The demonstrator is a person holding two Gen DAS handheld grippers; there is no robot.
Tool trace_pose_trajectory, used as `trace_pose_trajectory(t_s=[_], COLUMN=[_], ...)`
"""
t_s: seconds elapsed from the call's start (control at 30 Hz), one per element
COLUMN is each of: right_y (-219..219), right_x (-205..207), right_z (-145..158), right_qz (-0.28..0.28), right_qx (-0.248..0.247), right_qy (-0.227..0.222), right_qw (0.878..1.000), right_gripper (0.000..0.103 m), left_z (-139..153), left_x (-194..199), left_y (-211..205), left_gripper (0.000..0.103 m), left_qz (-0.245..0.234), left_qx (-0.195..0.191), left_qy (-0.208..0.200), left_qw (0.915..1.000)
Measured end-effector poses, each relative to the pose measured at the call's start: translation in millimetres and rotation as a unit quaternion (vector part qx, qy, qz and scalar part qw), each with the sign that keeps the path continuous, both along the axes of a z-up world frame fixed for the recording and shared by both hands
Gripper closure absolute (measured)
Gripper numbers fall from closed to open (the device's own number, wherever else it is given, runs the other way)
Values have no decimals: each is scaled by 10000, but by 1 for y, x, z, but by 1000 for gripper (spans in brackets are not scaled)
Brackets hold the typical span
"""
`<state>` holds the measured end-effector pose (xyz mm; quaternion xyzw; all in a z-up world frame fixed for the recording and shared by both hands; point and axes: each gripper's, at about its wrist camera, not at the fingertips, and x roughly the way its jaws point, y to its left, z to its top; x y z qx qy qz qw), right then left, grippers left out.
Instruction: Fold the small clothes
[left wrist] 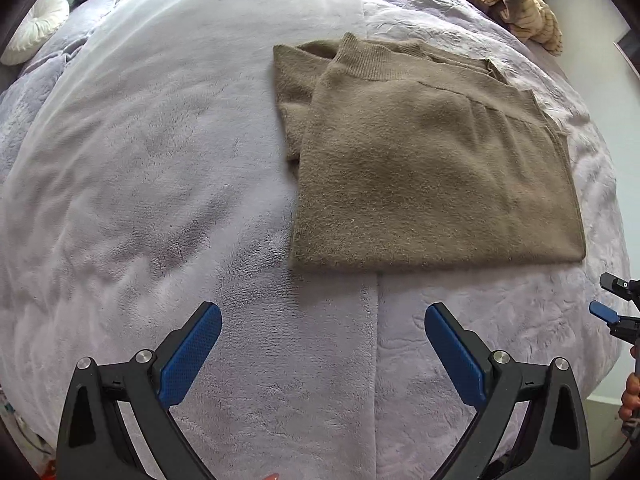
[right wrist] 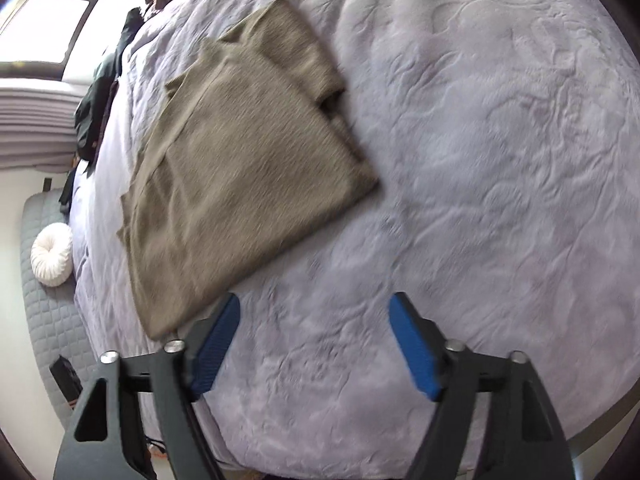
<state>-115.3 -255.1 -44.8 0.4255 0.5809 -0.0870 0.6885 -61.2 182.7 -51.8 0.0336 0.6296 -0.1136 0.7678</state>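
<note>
A tan knit sweater (left wrist: 420,168) lies folded flat on a lavender fleece bed cover (left wrist: 160,160), ribbed collar at its far side. My left gripper (left wrist: 323,316) is open and empty, hovering above the cover just short of the sweater's near edge. In the right wrist view the sweater (right wrist: 240,168) lies left of centre. My right gripper (right wrist: 315,307) is open and empty, with its left finger (right wrist: 218,336) close to the sweater's near corner. The right gripper also shows at the right edge of the left wrist view (left wrist: 616,312).
A round white cushion (left wrist: 38,26) lies at the far left of the bed, also in the right wrist view (right wrist: 52,254). A striped garment pile (left wrist: 516,4) sits at the far right corner. Dark clothes (right wrist: 100,100) lie at the bed's edge. A grey quilted mat (right wrist: 44,320) lies beside the bed.
</note>
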Motion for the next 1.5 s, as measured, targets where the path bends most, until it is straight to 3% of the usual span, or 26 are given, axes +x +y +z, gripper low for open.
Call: trace_pose_trajectory(t_s=[0.2, 0.47, 0.77, 1.1, 1.23, 1.5], right_y=[31, 78, 113, 147, 158, 185], right_x=[0, 8, 26, 51, 63, 89], right_z=[-3, 0, 0, -30, -44, -68], right_qz=[317, 879, 1183, 836, 438, 103], right_qx=[-75, -169, -52, 1094, 1733, 2372], right_qy=[191, 272, 298, 115, -164, -549], right_qw=[9993, 9956, 9925, 9904, 9838, 9698], right_gripper=[18, 18, 18, 18, 18, 18], left_z=[-8, -23, -29, -41, -45, -55], left_x=[5, 13, 21, 33, 36, 50], left_y=[-13, -5, 9, 14, 15, 26], left_gripper=[1, 1, 1, 1, 1, 1], left_qz=[-198, 82, 155, 231, 339, 459], left_qx=[233, 542, 45, -135, -195, -482], left_qy=[1, 52, 144, 300, 405, 607], left_qw=[9995, 9985, 9998, 9992, 9984, 9959])
